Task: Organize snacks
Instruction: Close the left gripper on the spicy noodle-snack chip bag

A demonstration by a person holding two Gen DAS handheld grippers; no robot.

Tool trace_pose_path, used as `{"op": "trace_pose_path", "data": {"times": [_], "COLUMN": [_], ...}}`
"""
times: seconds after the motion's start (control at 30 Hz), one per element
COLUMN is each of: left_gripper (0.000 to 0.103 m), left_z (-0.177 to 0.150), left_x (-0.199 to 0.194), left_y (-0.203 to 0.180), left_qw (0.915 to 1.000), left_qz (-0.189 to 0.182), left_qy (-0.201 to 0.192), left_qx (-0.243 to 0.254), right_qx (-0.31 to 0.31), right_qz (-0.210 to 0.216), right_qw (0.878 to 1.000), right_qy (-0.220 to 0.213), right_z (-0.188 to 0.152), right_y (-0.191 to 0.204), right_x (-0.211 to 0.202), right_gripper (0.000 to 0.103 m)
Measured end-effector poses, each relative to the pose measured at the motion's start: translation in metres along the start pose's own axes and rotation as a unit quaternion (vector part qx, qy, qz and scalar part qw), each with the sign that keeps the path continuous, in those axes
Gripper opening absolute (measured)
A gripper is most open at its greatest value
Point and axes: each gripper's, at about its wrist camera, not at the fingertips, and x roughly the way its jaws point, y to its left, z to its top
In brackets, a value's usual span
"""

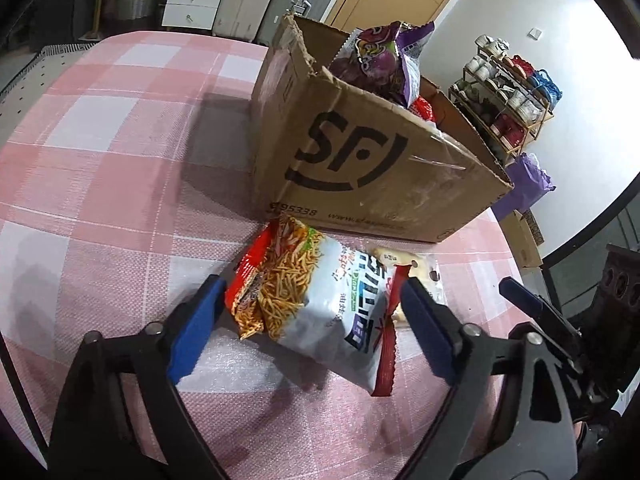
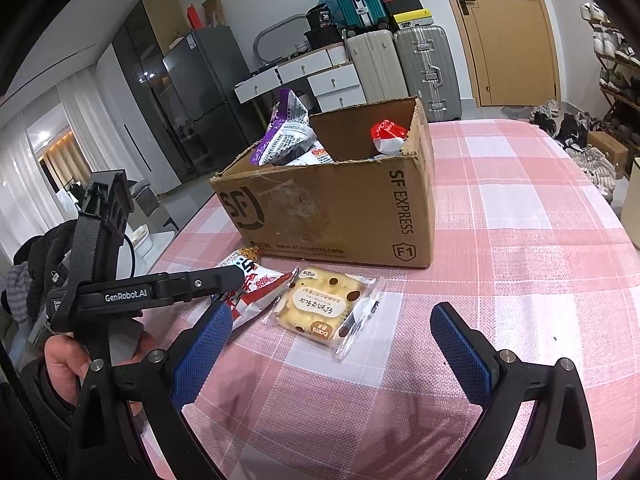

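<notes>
Snack bag (image 1: pixel 316 300): white, red-edged, printed with fried noodle sticks.

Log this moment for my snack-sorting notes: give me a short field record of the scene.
surface: pink checked tablecloth
container: open cardboard box, already holding a purple bag and a red-topped pack
left gripper: astride the noodle snack bag, pads at its edges, grip unclear
right gripper: open, empty, hovering near the clear-wrapped biscuit pack
left outside box: noodle snack bag, biscuit pack
</notes>
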Motion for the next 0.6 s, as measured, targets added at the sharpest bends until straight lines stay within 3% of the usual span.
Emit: {"op": "trace_pose_path", "data": {"times": [0.17, 0.6], "left_gripper": [0.044, 0.040], "left_z": [0.0021, 0.0023], "left_x": [0.0042, 0.0043], "left_y": [0.0074, 0.0044], "left_qw": [0.9993, 0.9993], "left_qz": [-0.032, -0.029], "left_qy": [0.004, -0.005], "left_qx": [-0.020, -0.022], "right_qx": [0.002, 0.004], "right_qz": [0.000, 0.002], "right_qw": [1.000, 1.000], "right_qy": [0.000, 0.000], "right_z": [-0.0010, -0.0017], "right_y": [-0.0009, -0.0001], "right_x": [0.0008, 0.0001], "right_gripper": [0.101, 0.101]}}
